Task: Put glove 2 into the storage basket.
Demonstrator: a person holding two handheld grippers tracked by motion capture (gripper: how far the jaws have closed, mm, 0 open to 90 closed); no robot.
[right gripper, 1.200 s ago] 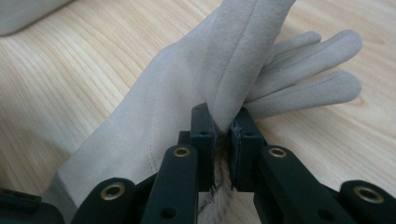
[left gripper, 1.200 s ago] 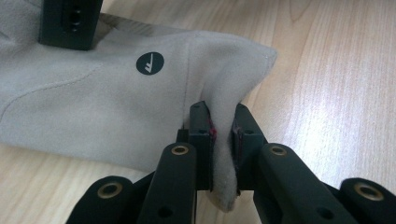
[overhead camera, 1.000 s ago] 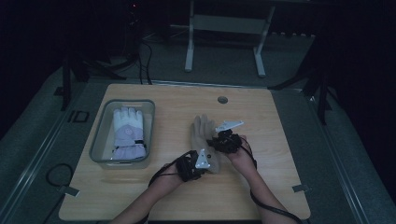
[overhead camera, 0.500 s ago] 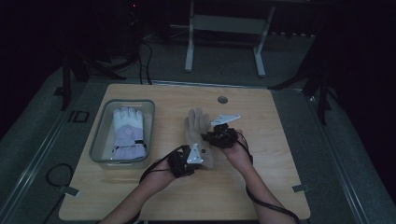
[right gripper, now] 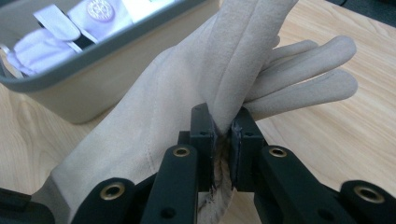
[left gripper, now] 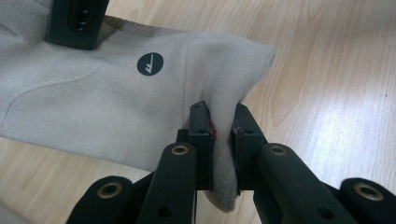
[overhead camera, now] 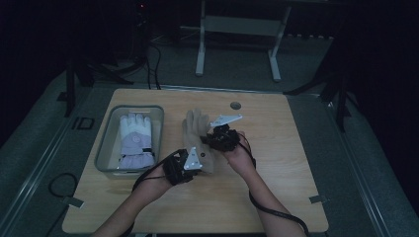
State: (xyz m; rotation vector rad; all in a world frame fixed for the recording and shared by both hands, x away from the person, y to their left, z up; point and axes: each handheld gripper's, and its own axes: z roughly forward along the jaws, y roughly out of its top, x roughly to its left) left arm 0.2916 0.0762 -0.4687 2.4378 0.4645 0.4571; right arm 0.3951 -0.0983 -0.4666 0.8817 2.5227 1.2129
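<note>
A beige suede glove [overhead camera: 195,131] hangs a little above the wooden table [overhead camera: 276,197], held at both ends. My left gripper [overhead camera: 193,160] is shut on the glove's cuff corner [left gripper: 222,140], near a round dark logo [left gripper: 150,63]. My right gripper [overhead camera: 211,138] is shut on the glove's side edge [right gripper: 223,121], and the glove's fingers [right gripper: 308,74] stretch away past it. A white and lilac glove [overhead camera: 136,140] lies inside a grey bin [overhead camera: 159,129] at the table's left. The other gripper's jaw [left gripper: 77,23] pinches the glove in the left gripper view.
The grey bin [right gripper: 93,70] stands close to the left of the held glove. A round hole [overhead camera: 235,105] sits in the table near its far edge. Cables [overhead camera: 276,212] trail from both grippers along the forearms. A metal stand [overhead camera: 237,29] is on the floor beyond the table.
Both grippers have risen and moved left toward the bin, carrying the beige glove with them. Its cuff end has lifted off the table.
</note>
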